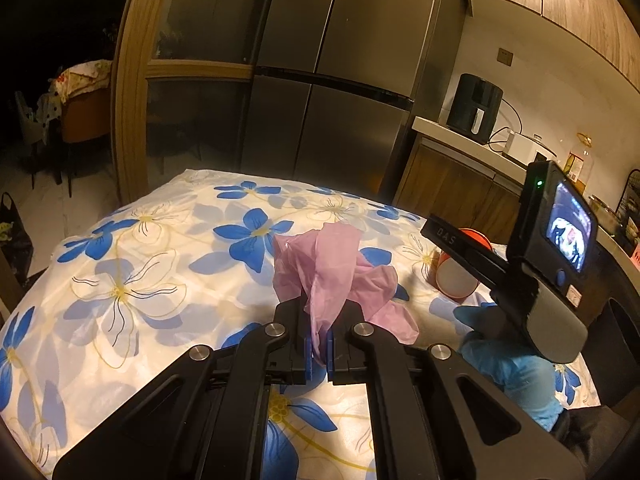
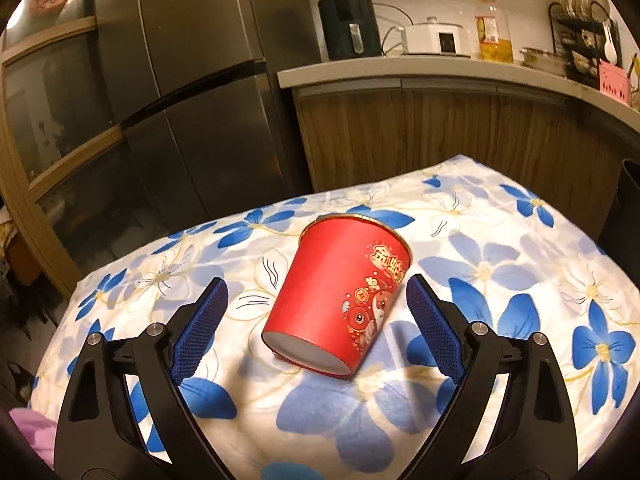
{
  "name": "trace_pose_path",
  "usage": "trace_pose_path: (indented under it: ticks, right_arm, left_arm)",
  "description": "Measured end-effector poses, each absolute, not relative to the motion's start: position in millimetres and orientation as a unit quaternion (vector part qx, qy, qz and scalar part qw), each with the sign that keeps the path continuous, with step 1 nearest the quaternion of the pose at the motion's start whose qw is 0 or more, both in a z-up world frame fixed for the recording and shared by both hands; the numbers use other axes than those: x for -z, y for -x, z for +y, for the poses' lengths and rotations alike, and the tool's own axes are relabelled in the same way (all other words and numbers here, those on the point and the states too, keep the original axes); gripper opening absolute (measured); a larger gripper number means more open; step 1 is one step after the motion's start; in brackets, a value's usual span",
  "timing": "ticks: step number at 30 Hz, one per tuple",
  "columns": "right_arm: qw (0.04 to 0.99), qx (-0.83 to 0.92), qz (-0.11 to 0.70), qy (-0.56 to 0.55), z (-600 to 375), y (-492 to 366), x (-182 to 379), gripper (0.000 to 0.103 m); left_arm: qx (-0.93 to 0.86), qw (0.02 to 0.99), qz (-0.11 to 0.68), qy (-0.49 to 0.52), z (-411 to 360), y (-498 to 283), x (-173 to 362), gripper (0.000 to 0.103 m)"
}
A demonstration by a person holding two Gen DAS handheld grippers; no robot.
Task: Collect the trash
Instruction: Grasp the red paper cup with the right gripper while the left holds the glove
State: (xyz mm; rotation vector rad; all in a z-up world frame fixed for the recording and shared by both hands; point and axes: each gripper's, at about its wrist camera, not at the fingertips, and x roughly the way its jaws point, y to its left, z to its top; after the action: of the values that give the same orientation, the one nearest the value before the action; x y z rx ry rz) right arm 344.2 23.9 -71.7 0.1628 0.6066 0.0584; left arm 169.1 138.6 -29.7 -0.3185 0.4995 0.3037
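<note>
Left wrist view: left gripper point(image 1: 319, 350) is pressed together, pinching a thin pink plastic bag point(image 1: 332, 272) that stands bunched above the flowered cloth point(image 1: 132, 264).
Right wrist view: right gripper point(image 2: 318, 322) is spread wide, empty, one pad on each side of the red paper cup point(image 2: 340, 300) without touching it.
Cup: lying on its side near the middle of the cloth, base toward the camera.
Done: bag in hand.
Left: the cup is not yet gripped or bagged; no other trash shows.
</note>
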Motion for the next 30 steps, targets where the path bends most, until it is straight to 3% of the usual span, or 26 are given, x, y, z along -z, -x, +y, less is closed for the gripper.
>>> trace_pose_path:
  ticks: [8, 30]
  right_arm:
    - [0.938, -0.029, 0.331, -0.095, 19, -358, 84, 0.066]
    - [0.943, -0.049, 0.315, -0.091, -15, -324, 69, 0.062]
  left_arm:
    - [-0.144, 0.945, 0.247, 0.159, 139, -170, 31, 0.005]
    - [-0.15, 0.947, 0.246, 0.143, 136, -170, 30, 0.004]
